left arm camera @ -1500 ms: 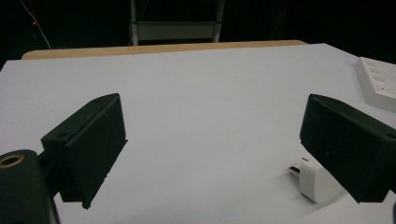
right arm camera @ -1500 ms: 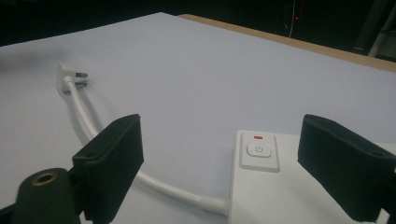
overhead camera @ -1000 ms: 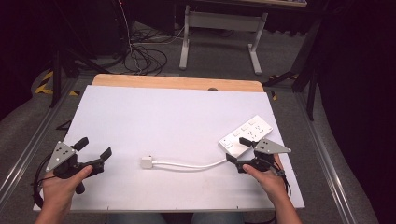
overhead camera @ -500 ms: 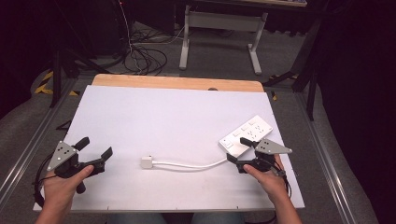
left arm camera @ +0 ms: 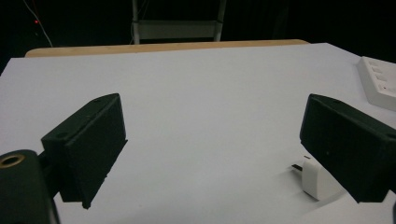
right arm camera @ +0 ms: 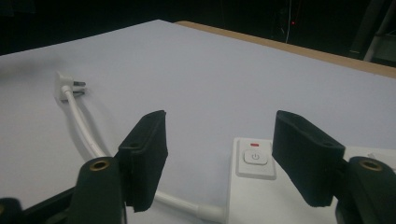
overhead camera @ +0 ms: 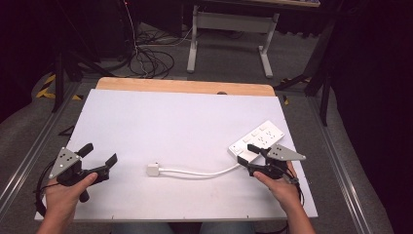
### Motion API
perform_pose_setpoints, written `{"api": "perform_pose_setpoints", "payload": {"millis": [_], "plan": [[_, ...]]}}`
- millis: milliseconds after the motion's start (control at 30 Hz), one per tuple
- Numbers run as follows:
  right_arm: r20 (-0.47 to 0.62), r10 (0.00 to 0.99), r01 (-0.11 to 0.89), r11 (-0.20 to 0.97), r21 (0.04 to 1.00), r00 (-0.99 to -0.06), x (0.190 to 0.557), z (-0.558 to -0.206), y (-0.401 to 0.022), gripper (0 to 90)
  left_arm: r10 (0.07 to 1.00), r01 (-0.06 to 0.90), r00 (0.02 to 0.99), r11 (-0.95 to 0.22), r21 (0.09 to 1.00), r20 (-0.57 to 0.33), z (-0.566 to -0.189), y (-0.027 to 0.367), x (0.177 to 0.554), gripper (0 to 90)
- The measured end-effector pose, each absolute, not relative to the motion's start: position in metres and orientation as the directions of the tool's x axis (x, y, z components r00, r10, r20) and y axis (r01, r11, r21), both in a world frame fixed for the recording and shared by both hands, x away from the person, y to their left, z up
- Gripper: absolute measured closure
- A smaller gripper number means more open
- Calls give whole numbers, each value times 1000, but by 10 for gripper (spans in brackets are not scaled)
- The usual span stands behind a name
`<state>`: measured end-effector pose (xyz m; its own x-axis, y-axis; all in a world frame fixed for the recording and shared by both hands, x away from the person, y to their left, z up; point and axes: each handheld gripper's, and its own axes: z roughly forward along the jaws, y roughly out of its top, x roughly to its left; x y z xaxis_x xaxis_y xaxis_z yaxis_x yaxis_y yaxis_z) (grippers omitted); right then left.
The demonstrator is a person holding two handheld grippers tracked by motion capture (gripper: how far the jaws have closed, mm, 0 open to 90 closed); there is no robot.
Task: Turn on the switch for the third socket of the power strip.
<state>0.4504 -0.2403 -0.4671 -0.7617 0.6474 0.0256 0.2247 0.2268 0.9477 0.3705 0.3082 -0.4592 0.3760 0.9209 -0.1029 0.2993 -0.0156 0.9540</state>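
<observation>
A white power strip (overhead camera: 256,140) lies at the right of the white board (overhead camera: 185,122). Its white cable (overhead camera: 195,173) runs left to a white plug (overhead camera: 153,169) near the middle front. My right gripper (overhead camera: 250,160) sits at the strip's near end. In the right gripper view the jaws (right arm camera: 224,140) straddle the end with the power button (right arm camera: 254,157). They have just been closing, and a gap still shows beside the strip. My left gripper (overhead camera: 100,154) rests open at the front left, with the plug (left arm camera: 314,181) off by its right jaw.
A wooden strip (overhead camera: 185,87) borders the board's far edge. Beyond it stand a metal table frame (overhead camera: 229,29) and loose cables (overhead camera: 153,61) on the floor. Metal rails (overhead camera: 29,156) run along both sides of the table.
Both hands stay where they were. The right gripper's jaws look slightly narrower around the strip's end.
</observation>
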Motion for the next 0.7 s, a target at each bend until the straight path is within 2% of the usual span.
{"api": "perform_pose_setpoints", "payload": {"millis": [300, 333, 567, 600, 700], "plan": [[20, 660, 227, 230, 946, -751, 450, -465, -242, 512, 921, 300, 376, -15, 954, -104, -459, 308, 371, 76], [23, 659, 228, 227, 947, -751, 450, -464, -243, 555, 920, 300, 377, -15, 954, -105, -459, 308, 371, 76], [39, 658, 244, 223, 944, -752, 450, -463, -243, 663, 920, 301, 378, -16, 954, -104, -460, 308, 371, 76], [39, 654, 242, 223, 944, -755, 450, -462, -244, 718, 920, 301, 379, -16, 953, -104, -460, 308, 371, 76], [42, 657, 248, 223, 943, -753, 449, -462, -244, 757, 920, 301, 379, -16, 953, -105, -460, 308, 371, 76]]}}
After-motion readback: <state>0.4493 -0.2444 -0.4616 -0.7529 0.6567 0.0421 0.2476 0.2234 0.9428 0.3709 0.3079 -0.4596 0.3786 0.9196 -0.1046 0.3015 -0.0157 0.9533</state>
